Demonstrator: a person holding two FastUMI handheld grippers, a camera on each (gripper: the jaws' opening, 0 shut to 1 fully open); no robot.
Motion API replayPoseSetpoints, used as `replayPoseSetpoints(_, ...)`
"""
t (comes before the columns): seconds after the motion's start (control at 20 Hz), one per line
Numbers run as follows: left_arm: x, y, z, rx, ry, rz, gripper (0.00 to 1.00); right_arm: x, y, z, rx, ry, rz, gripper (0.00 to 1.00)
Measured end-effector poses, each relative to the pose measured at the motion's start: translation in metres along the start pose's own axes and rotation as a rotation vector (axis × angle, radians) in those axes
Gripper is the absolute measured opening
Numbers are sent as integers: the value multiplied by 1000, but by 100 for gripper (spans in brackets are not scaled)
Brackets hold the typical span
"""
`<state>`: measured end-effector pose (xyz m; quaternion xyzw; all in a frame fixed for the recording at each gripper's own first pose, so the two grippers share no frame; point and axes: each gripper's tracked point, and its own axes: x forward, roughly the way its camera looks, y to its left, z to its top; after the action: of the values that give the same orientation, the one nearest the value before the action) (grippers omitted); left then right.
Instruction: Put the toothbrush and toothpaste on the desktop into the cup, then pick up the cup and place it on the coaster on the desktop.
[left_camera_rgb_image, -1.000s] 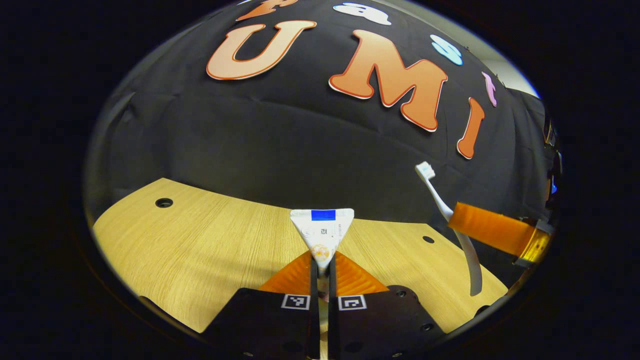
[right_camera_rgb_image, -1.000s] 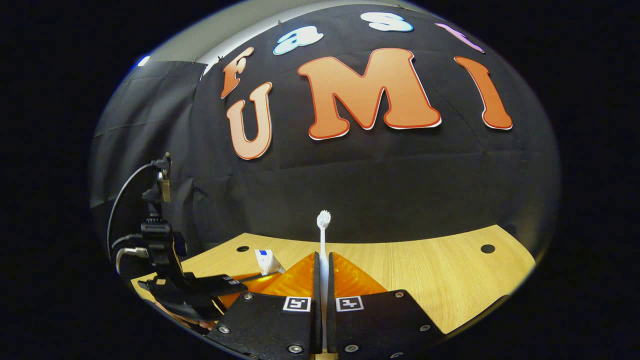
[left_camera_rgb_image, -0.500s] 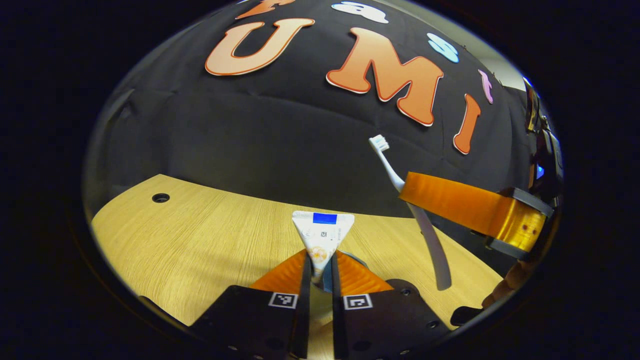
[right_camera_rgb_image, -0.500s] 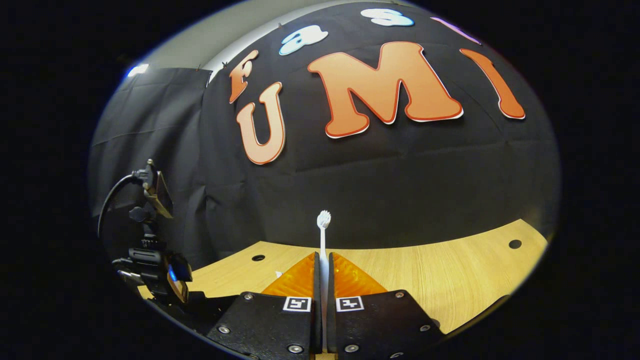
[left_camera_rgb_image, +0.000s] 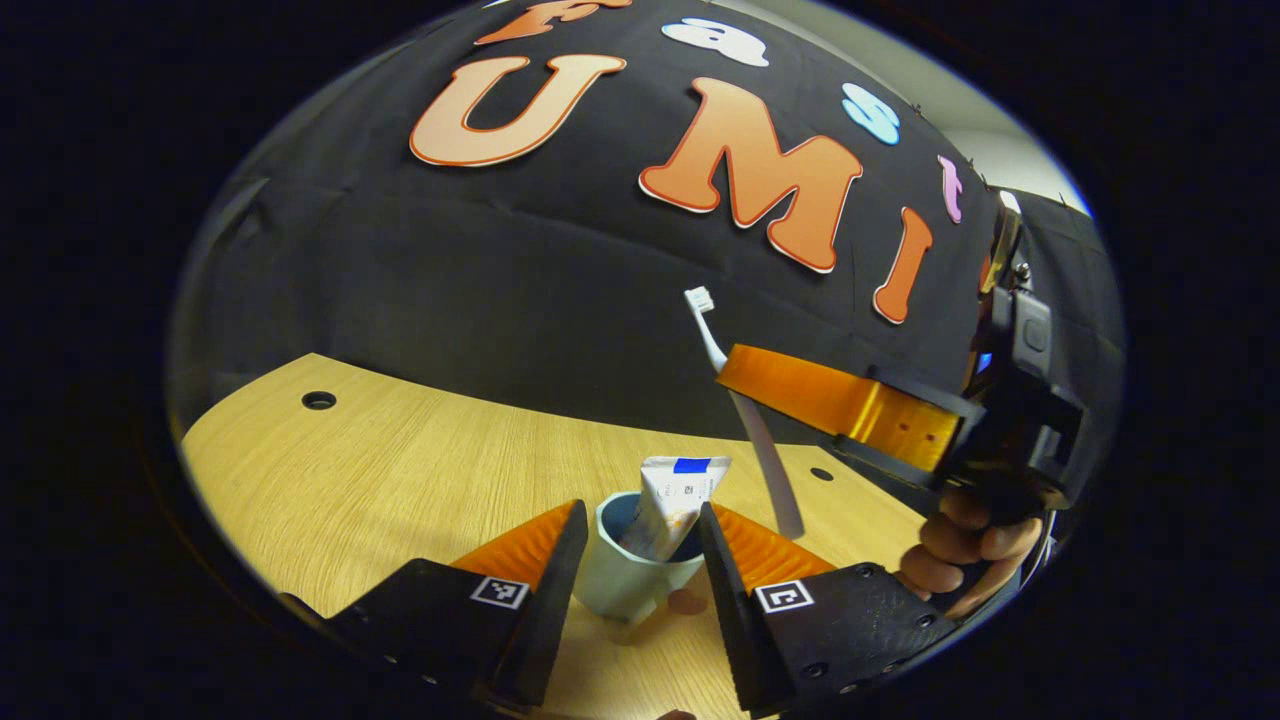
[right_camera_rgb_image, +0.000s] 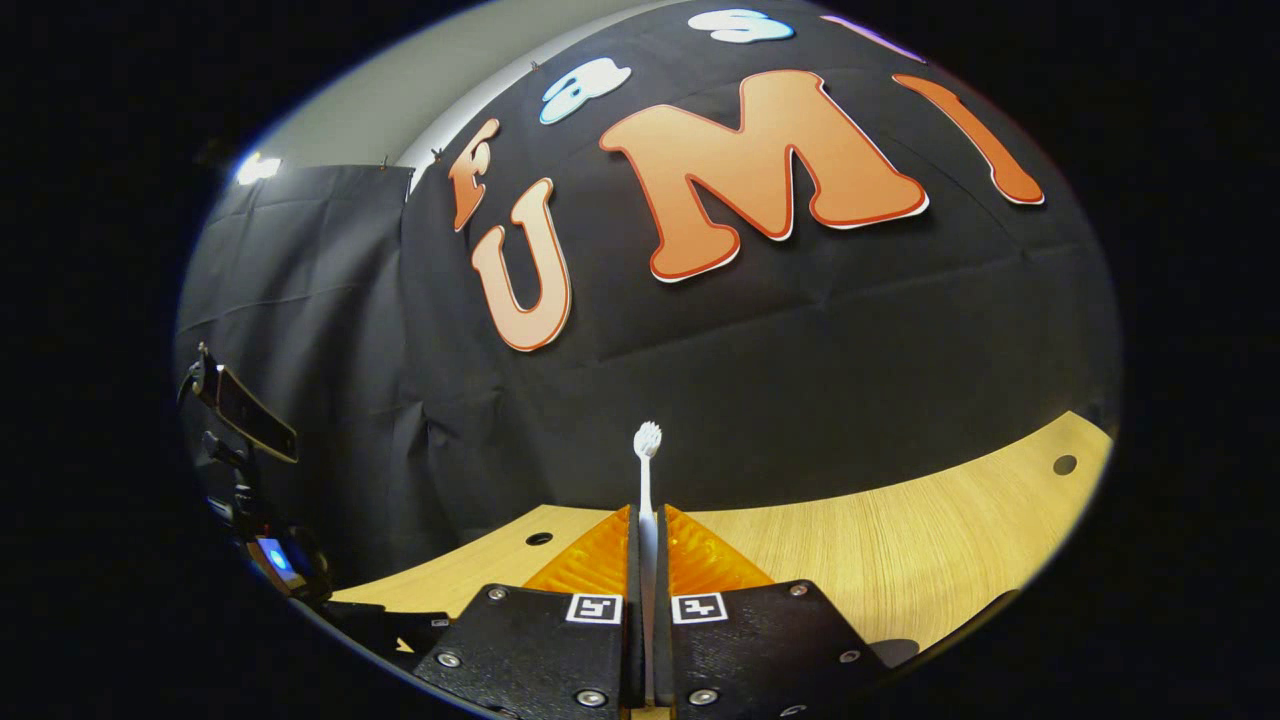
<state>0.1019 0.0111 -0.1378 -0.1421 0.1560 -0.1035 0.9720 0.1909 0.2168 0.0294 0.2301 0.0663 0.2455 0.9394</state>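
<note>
On desk (left_camera_rgb_image: 400, 470), cup (left_camera_rgb_image: 628, 580) sat between spread fingers of left gripper (left_camera_rgb_image: 633, 545), paste (left_camera_rgb_image: 672, 495) standing inside, let go. Right gripper (right_camera_rgb_image: 645, 530) clamped brush (right_camera_rgb_image: 647, 470), held upright just above and right of cup.

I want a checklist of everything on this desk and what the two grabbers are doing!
Surface: wooden desktop with round holes.
Job's things: toothpaste stands tilted in the cup; toothbrush held upright, off the desk; coaster not made out.
Clutter: nothing seen.
Grippers: left gripper open around the cup; right gripper shut on the toothbrush, a hand holding it.
Cables: nothing seen.
Surroundings: black cloth wall.
</note>
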Motion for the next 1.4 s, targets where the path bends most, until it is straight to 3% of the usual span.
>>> replayPoseSetpoints(0.1, -11, 3, 3, 13, -12, 5, 67, 8, 1, -1, -2, -5, 4, 4)
replayPoseSetpoints(0.25, -20, 10, 8, 26, -28, 17, 82, 18, 1, -3, 10, -21, 15, 4)
replayPoseSetpoints(0.85, -26, 39, -3, 5, -17, 75, 82, 47, -12, -28, 90, -43, 18, 4)
replayPoseSetpoints(1.4, -26, 36, -20, -1, 30, 87, 82, 29, -23, -31, 80, -42, -4, 9)
